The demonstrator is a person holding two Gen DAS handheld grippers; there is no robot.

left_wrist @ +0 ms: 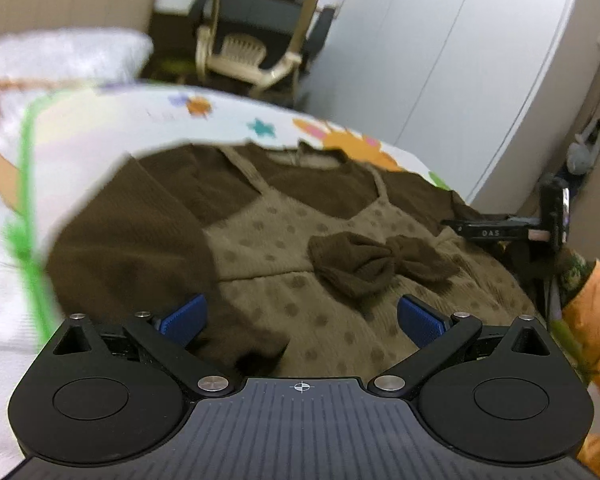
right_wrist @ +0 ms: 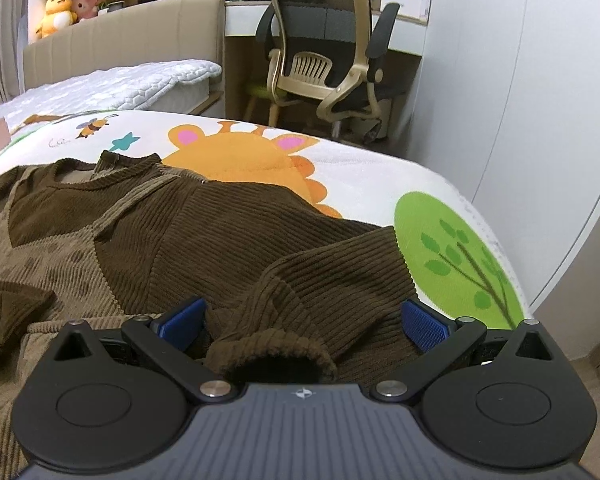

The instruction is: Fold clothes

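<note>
Lying flat on the cartoon-print bed cover [right_wrist: 364, 184], brown dress [left_wrist: 300, 240] with a big bow [left_wrist: 380, 264], left hand-held gripper [left_wrist: 300, 316] spread wide over its sleeve side, right hand-held gripper [right_wrist: 302, 318] wide too, sleeve cuff [right_wrist: 272, 354] bunched between its blue fingers [right_wrist: 424, 326], office chair [right_wrist: 324, 52] behind.

Both wrist views sit low and close over the brown garment [left_wrist: 260, 240] [right_wrist: 204, 232], facing the far office chair [left_wrist: 256, 32] [right_wrist: 328, 60].

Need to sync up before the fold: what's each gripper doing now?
Left gripper: open, holding nothing, over the dress.
Right gripper: open, the sleeve cuff between its fingers, ungripped.
</note>
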